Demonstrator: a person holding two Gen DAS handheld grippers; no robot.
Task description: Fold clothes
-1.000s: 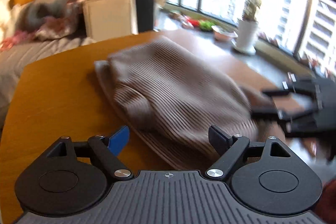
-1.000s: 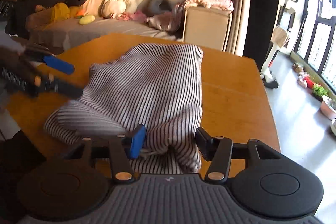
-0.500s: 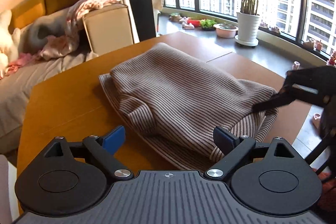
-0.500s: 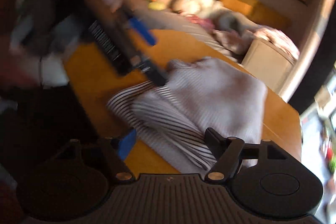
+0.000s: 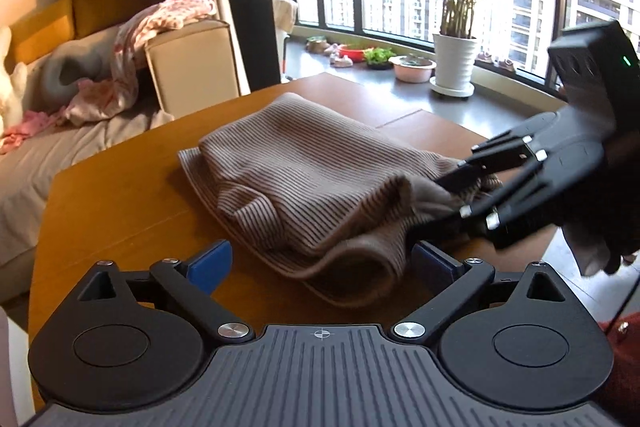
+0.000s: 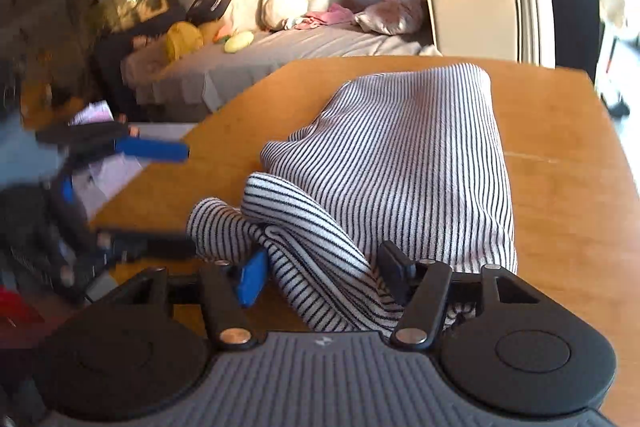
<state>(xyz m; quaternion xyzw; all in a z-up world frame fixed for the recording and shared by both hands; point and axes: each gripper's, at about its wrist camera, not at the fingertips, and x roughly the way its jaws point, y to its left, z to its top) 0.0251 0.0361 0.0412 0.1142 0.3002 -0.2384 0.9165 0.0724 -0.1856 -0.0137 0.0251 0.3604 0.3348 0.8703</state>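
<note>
The striped garment (image 5: pixel 320 183) lies bunched in a loose, half-folded heap on the wooden tabletop (image 5: pixel 120 195), directly ahead of both claws. In the left wrist view the left claw (image 5: pixel 322 263) hangs low at the near edge of the heap with its jaws spread wide, a rolled fold of cloth between and just beyond the fingertips, nothing pinched. From its right side the right claw (image 5: pixel 436 203) reaches in at the garment's corner; its fingers straddle a puckered bit of fabric there.

The right wrist view shows the right claw (image 6: pixel 320 267) with a twisted, sleeve-like roll of the striped cloth running between its blue pad (image 6: pixel 252 277) and black pad (image 6: pixel 394 265). The pads sit close against the roll but a gap shows on each side, so the jaws look apart and not yet clamped. The left claw (image 6: pixel 168 195) appears blurred off to the left of it, also spread.

The step in hand seems to be taking hold of the loose end of the garment for another fold or a tidy-up. The next move likely calls for the right claw to close firmly on the roll, the left claw to pinch the near edge, and both to lift and lay the cloth flat over the main body, avoiding dragging the heap across the tabletop.
</note>
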